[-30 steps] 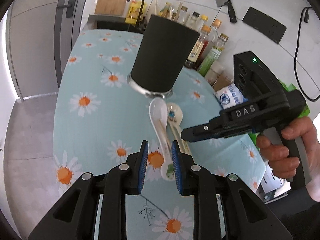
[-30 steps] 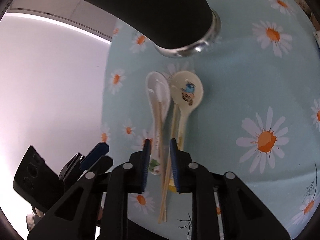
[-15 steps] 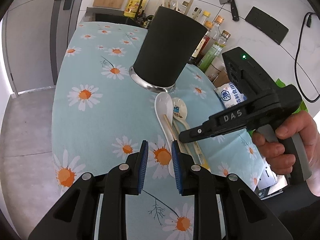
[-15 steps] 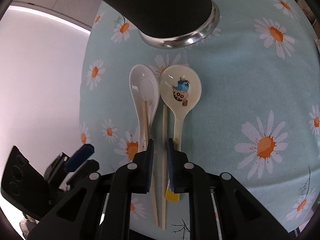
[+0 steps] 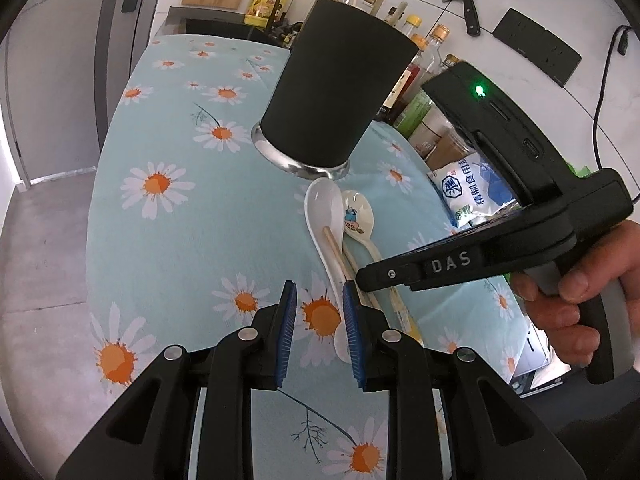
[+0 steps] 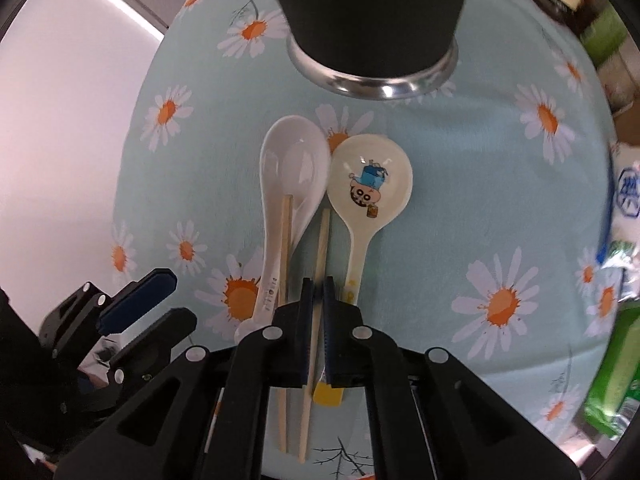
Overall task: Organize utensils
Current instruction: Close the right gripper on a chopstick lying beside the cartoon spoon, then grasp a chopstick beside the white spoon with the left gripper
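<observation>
My right tongs (image 6: 316, 300) pinch the chopstick (image 6: 323, 240), which runs lengthwise toward the far holder (image 6: 372, 12); left tongs (image 5: 318, 324) are spread.

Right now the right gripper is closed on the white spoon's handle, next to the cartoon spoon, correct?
Not quite. The right wrist view shows the right gripper closed on a wooden chopstick, not the white spoon. That chopstick lies between the white spoon and the cartoon spoon.
</observation>
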### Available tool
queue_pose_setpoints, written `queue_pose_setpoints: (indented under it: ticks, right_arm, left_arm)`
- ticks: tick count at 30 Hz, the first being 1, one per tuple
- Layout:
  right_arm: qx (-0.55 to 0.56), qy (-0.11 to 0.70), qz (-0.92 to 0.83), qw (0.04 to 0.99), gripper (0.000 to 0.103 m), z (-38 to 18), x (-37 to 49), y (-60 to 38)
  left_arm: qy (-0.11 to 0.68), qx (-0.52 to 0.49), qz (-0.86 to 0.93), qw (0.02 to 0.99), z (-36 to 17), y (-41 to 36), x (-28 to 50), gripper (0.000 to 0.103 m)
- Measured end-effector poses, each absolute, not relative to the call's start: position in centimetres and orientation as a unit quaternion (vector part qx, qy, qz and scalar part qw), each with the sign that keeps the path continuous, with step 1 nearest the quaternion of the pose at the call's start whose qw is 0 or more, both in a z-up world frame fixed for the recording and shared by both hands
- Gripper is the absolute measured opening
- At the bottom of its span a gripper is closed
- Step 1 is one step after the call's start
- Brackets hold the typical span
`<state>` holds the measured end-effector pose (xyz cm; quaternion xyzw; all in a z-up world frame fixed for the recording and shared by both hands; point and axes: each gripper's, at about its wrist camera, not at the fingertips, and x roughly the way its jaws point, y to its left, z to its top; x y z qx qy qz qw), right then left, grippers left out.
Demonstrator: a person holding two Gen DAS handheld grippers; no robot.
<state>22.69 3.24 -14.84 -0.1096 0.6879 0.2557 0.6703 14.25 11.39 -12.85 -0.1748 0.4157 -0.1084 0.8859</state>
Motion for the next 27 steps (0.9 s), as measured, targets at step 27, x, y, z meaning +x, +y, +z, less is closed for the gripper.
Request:
queue_pose_setpoints:
  ticks: [27]
  right_arm:
    - [-0.024,0.67,0.327,0.666,0.005,-11.2,22.2,-3.8]
  left_arm:
    - [0.465,-0.174,-0.083,0.864,-12.5,7.2,15.0,0.023]
